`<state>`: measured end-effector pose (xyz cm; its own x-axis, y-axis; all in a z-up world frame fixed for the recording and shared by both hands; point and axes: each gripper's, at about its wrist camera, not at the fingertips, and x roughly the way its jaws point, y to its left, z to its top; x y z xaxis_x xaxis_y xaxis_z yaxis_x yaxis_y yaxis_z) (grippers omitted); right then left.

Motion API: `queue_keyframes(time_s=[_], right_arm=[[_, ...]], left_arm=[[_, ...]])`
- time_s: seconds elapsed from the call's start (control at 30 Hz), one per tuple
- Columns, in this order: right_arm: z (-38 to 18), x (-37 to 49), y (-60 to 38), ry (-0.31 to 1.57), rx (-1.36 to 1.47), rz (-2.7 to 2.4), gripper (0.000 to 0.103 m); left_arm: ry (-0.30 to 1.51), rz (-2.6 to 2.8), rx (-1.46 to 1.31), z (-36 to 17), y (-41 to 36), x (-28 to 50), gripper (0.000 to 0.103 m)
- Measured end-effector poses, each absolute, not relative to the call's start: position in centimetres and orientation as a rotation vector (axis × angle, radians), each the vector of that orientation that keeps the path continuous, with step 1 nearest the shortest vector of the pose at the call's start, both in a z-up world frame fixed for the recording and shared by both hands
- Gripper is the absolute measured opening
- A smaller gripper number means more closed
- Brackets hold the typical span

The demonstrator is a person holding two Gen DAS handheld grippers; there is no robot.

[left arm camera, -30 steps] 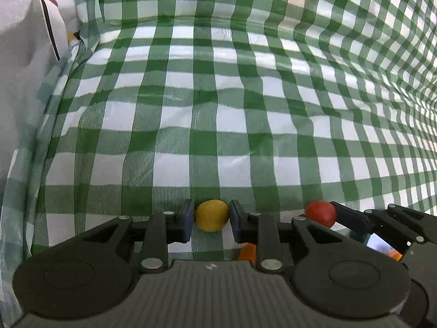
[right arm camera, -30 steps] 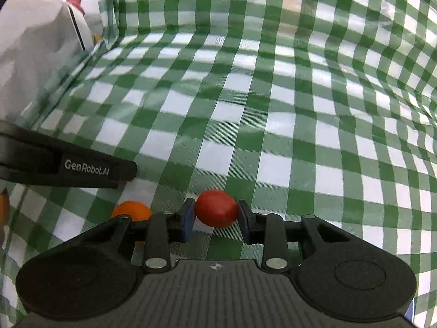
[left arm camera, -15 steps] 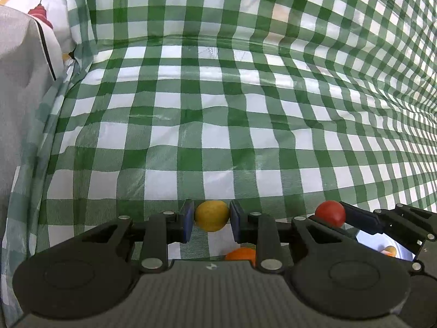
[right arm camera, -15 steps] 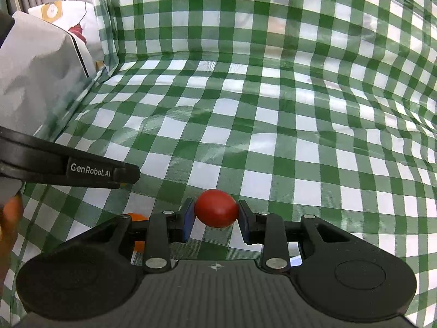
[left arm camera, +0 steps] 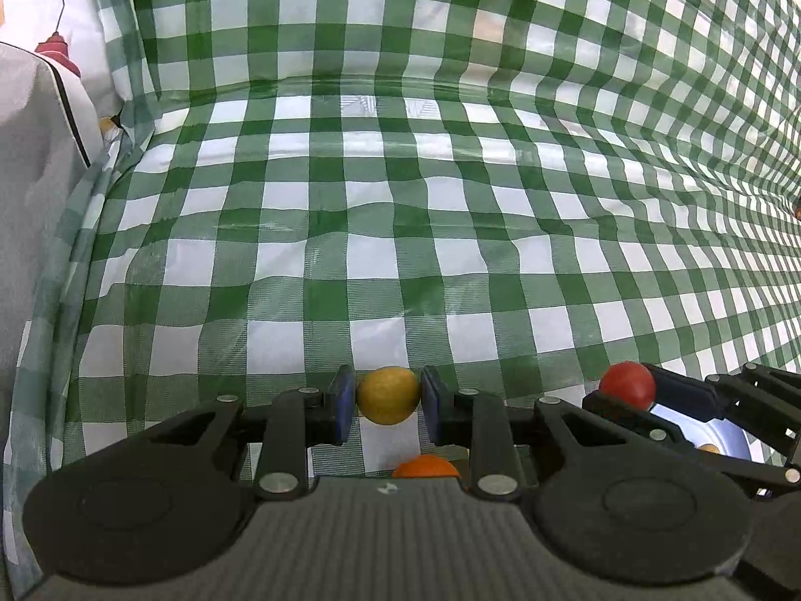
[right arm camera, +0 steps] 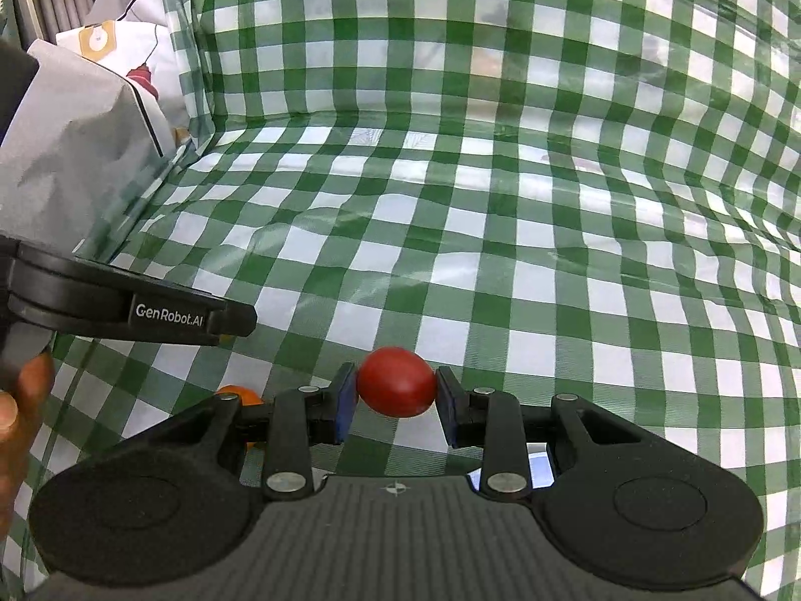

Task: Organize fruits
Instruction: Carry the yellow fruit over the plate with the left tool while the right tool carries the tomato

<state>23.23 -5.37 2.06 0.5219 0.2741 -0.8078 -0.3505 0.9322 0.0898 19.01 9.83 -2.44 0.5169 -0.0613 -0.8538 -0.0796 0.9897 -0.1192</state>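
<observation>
A yellow fruit (left arm camera: 388, 395) is clamped between the left gripper's (left arm camera: 388, 403) jaws, above the checked counter (left arm camera: 400, 230). A red fruit (right arm camera: 396, 381) is clamped by the right gripper (right arm camera: 396, 400). An orange fruit (left arm camera: 425, 466) is seen at six o'clock below.

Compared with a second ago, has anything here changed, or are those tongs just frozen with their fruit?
Both tongs have lifted away from the checked cloth: more of the far cloth shows, and the orange fruit below has slid toward the bottom of both views. Unchanged: the left tongs still clamp the yellow fruit, the right tongs the red fruit.
</observation>
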Motion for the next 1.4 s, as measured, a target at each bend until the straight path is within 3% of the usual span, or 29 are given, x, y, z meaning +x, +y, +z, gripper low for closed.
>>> queue_keyframes(time_s=[0.87, 1.4], right_arm=[[4.3, 21.8, -8.8, 0.921, -0.075, 0.335, 0.035], [5.7, 20.5, -16.9, 0.903, 0.013, 0.198, 0.035]], left_arm=[[0.985, -0.127, -0.047, -1.6, 6.2, 18.3, 0.031], [0.957, -0.523, 0.009, -0.7, -1.5, 14.7, 0.031]])
